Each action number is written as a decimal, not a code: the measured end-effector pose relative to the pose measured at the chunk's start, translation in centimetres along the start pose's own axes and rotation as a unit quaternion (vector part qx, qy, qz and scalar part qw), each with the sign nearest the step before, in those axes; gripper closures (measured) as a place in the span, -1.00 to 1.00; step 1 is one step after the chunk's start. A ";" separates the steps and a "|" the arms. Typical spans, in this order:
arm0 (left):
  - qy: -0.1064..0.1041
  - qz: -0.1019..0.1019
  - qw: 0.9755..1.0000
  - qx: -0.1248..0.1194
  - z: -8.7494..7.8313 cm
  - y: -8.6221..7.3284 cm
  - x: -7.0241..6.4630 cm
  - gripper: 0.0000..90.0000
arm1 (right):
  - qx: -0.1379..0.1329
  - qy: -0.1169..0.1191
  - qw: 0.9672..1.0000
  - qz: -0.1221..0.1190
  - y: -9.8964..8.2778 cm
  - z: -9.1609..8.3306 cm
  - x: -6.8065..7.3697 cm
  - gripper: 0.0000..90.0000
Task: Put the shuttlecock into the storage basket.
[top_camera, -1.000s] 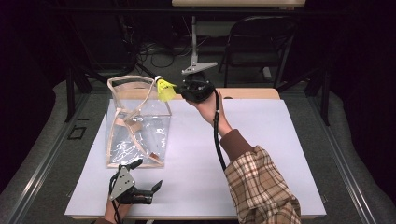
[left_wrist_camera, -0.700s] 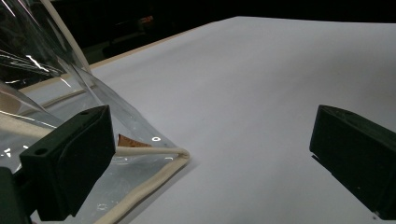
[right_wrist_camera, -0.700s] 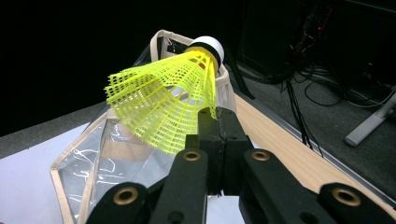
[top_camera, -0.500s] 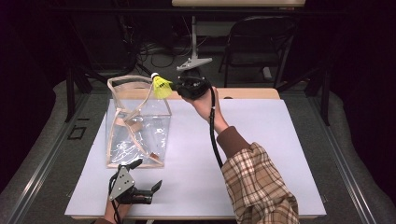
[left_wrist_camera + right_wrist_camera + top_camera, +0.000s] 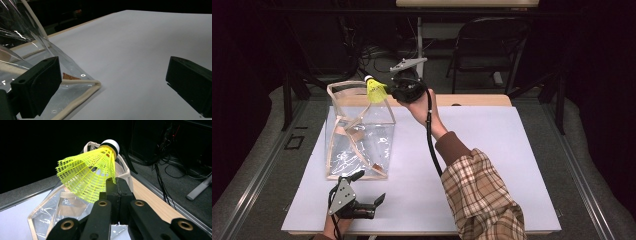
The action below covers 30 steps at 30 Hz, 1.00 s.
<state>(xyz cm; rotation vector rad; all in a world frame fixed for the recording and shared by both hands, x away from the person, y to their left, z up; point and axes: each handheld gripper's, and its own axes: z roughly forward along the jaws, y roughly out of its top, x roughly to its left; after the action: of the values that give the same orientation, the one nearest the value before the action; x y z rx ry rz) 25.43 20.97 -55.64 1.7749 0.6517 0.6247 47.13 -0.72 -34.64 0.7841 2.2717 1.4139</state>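
now the right tool, pinching a yellow shuttlecock by its skirt, has moved left over the clear bag's open mouth, probably for dropping; left tool rests spread on the worktop.

Bright table, dark surround, sharp.

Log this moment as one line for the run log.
right gripper: shut on yellow shuttlecock, above clear bag | left gripper: open, near bag's corner
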 end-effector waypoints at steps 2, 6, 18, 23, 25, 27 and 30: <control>-0.001 -0.002 1.000 -0.001 0.0 0.0 0.0 -1.00 | -0.001 0.000 1.000 0.000 0.2 0.3 0.1 1.00; -0.003 -0.004 1.000 -0.001 -0.1 0.0 0.0 -1.00 | 0.002 -0.001 1.000 -0.001 0.5 0.8 0.4 1.00; -0.003 -0.005 1.000 -0.003 -0.1 0.0 0.0 -1.00 | 0.010 -0.003 1.000 0.002 1.2 2.4 1.1 1.00; -0.004 -0.005 1.000 -0.005 -0.1 0.1 0.0 -1.00 | 0.014 -0.004 1.000 0.005 1.4 3.1 1.4 1.00; -0.004 -0.007 1.000 -0.005 -0.1 0.0 0.0 -1.00 | 0.016 -0.005 1.000 0.005 1.4 3.4 1.6 1.00; -0.004 -0.005 1.000 -0.003 -0.1 0.0 0.0 -1.00 | 0.018 -0.005 1.000 0.005 1.5 3.7 1.7 1.00; -0.006 -0.005 1.000 -0.006 -0.1 0.1 0.0 -1.00 | 0.022 -0.009 1.000 0.005 1.6 4.1 1.9 1.00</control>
<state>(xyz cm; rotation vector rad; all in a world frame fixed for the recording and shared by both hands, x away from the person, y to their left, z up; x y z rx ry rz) 25.39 21.03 -55.56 1.7627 0.6463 0.6096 48.41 3.91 -35.00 0.8200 2.2955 1.3592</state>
